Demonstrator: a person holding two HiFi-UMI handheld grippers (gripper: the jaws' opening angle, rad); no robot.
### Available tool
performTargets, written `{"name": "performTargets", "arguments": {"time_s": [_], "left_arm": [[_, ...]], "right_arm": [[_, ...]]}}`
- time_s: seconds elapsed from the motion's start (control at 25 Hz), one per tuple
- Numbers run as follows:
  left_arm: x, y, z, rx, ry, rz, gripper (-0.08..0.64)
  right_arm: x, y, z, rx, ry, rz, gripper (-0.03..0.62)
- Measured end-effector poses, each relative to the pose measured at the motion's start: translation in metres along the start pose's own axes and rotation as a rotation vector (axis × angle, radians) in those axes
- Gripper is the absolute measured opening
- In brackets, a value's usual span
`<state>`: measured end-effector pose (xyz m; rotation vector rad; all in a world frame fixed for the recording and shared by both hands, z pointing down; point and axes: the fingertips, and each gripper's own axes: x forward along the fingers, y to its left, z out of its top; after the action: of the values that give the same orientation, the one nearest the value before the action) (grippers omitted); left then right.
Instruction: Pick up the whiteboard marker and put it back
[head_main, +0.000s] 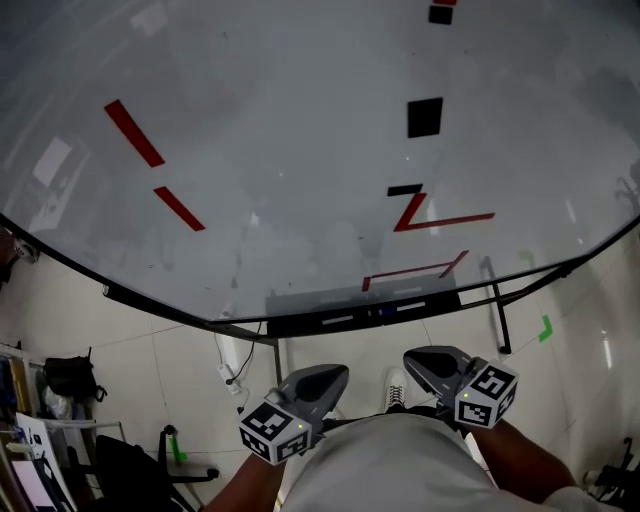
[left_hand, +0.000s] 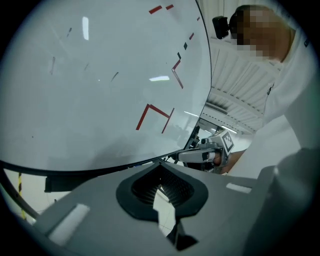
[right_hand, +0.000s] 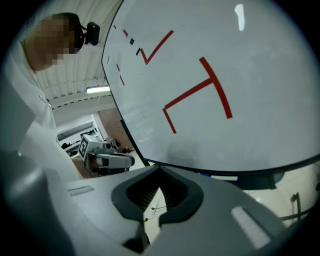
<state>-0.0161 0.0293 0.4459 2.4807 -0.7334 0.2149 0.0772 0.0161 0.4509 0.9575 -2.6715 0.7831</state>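
A big whiteboard (head_main: 300, 150) with red strokes and black squares fills the head view. Its dark tray (head_main: 365, 315) runs along the lower edge and holds small white and blue items; which of them is the marker I cannot tell. Both grippers hang close to the person's body, well short of the tray. My left gripper (head_main: 335, 378) is shut with nothing in it, and so is my right gripper (head_main: 415, 360). In the left gripper view the shut left gripper (left_hand: 161, 172) points at the board's lower edge. The right gripper view shows the right gripper (right_hand: 159, 177) shut, with the tray (right_hand: 250, 179) ahead to the right.
The whiteboard stand's legs (head_main: 498, 320) and a white cable (head_main: 232, 365) are on the tiled floor under the board. A black bag (head_main: 65, 378) and a chair base (head_main: 175, 465) sit at lower left. Green tape (head_main: 545, 328) marks the floor on the right.
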Motion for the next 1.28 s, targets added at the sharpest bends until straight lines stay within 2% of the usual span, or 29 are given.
{"name": "performTargets", "arguments": {"time_s": [0.28,0.52,0.76,1.04,1.28], "left_arm": [[0.042,0.005,0.012,0.057,0.005,0.139,0.017],[0.061,0.010,0.023,0.012,-0.034,0.198,0.017],[0.057,0.020,0.015,0.018,0.028,0.179,0.017],[0.044,0.022,0.016,0.053,0.063,0.099,0.017],[0.039,0.016,0.011,0.061,0.067,0.041,0.017]], "right_arm": [[-0.014,-0.052,0.007,-0.103,0.068,0.069,0.002],[-0.013,-0.078,0.007,-0.248,0.131,0.076,0.002],[-0.002,-0.084,0.003,-0.300,0.155,0.024,0.021],[0.008,-0.074,0.001,-0.343,0.164,-0.050,0.021],[0.016,-0.063,0.001,-0.462,0.206,-0.090,0.021]]}}
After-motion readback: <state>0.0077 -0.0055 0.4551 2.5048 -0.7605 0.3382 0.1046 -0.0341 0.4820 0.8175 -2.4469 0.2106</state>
